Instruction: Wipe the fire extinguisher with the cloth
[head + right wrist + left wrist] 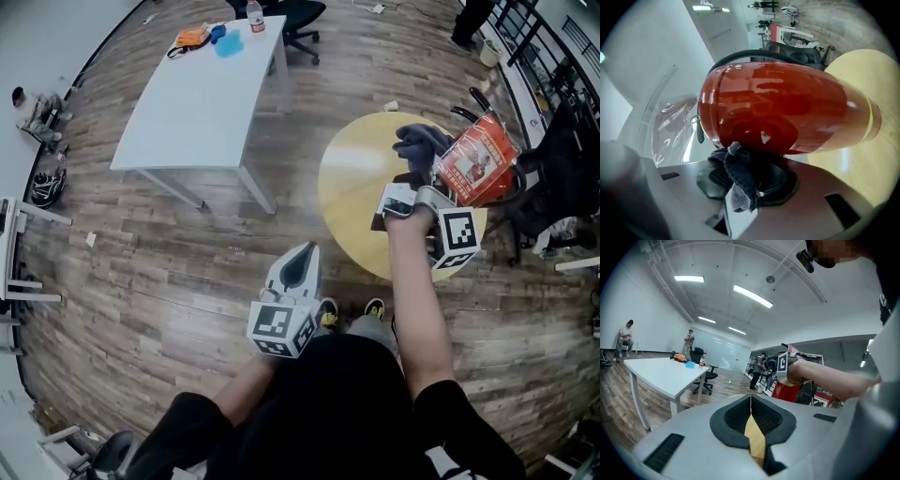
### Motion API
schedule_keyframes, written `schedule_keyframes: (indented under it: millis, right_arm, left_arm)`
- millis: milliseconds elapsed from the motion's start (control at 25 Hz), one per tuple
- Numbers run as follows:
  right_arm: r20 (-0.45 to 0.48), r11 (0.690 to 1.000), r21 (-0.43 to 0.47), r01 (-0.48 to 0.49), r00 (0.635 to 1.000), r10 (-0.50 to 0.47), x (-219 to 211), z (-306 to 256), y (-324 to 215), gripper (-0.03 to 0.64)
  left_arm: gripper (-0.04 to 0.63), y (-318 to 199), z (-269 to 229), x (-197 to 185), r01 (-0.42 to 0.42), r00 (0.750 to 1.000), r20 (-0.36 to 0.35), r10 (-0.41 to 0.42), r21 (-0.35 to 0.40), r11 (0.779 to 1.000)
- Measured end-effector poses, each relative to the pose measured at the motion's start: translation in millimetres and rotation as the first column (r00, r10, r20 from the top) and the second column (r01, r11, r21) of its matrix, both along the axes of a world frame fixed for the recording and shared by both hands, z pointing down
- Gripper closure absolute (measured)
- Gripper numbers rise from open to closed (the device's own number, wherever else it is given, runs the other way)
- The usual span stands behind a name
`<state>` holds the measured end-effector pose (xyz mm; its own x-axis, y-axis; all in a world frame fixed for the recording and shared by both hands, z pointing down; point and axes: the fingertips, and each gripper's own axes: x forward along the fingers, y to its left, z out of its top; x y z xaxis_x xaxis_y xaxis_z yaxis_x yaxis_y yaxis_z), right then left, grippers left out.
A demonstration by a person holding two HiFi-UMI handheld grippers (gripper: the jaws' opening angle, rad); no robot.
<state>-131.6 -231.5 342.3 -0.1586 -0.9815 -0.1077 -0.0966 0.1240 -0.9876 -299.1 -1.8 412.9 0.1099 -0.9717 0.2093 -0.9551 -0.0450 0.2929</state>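
Two grippers: the right gripper (746, 186) clamps the cloth (736, 169) against the fire extinguisher (778, 110), lying at the round table's (352, 178) 2 o'clock edge, presumably for wiping contact. The left gripper (751, 414), jaws together and empty, waits clear.

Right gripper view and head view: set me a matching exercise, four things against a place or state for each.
Things:
1. fire extinguisher
2. cloth
3. left gripper
4. white table

Places or states:
A. pinched in the jaws of the right gripper
B. jaws shut on nothing
C. red, on the round table
D. carries a bottle

Pairs: 1-C, 2-A, 3-B, 4-D
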Motion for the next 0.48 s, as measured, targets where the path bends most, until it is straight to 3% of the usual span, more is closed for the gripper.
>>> schedule_keyframes:
  millis: [200,360,480]
  right_arm:
    - [-0.057,0.992,-0.119,-0.031,0.998,0.024,-4.5,58.6,-8.8,0.485]
    - [-0.132,0.953,-0.299,-0.054,0.991,0.015,-1.6,152.0,-3.7,0.485]
    - [-0.214,0.925,-0.375,-0.06,0.977,-0.023,-0.7,212.7,7.0,0.486]
  left_arm:
    - [0.572,12.2,11.1,-17.5,0.046,0.999,0.01,-0.045,-0.036,0.998]
    - [0.572,17.9,17.0,-23.8,0.062,0.998,0.021,-0.06,-0.059,0.996]
    - [0.572,24.0,19.7,-30.0,0.073,0.997,0.031,-0.071,-0.077,0.994]
